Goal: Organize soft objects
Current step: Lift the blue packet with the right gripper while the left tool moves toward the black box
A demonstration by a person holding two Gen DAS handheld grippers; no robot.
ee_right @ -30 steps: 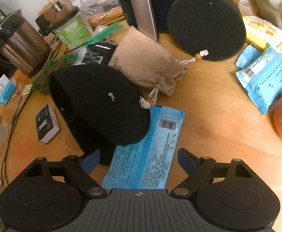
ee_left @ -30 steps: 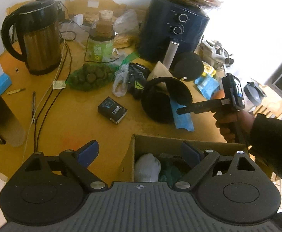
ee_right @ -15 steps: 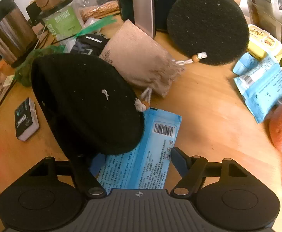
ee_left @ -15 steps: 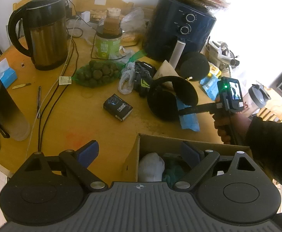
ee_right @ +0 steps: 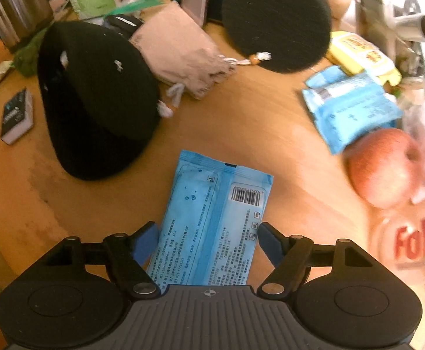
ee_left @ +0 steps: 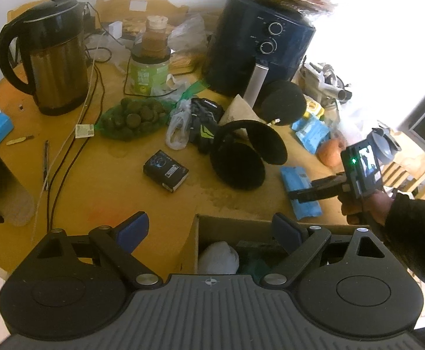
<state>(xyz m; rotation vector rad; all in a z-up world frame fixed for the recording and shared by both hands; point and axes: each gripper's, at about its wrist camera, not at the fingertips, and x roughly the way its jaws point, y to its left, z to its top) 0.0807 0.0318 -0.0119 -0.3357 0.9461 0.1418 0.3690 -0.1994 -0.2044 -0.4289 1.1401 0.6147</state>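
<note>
You are working the pick-up step: your right gripper (ee_right: pixel 209 233) is straddling the blue packet (ee_right: pixel 212 221), which is lying flat near the desk's (ee_right: pixel 241 134) front edge, just beside the black earmuffs (ee_right: pixel 95 96). Its jaws are spread, blue pads flanking the packet, not yet pinching. Your left gripper (ee_left: pixel 209 230) is hovering spread and empty over the cardboard box (ee_left: pixel 192 250) at the front edge. Next, I judge, you are needing to close squarely, then carry boxward.

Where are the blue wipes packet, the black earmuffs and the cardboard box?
blue wipes packet (ee_right: pixel 212 221), right wrist view, middle of its printed face.
black earmuffs (ee_right: pixel 95 93), right wrist view, upper ear pad.
cardboard box (ee_left: pixel 235 223), left wrist view, its far rim.
</note>
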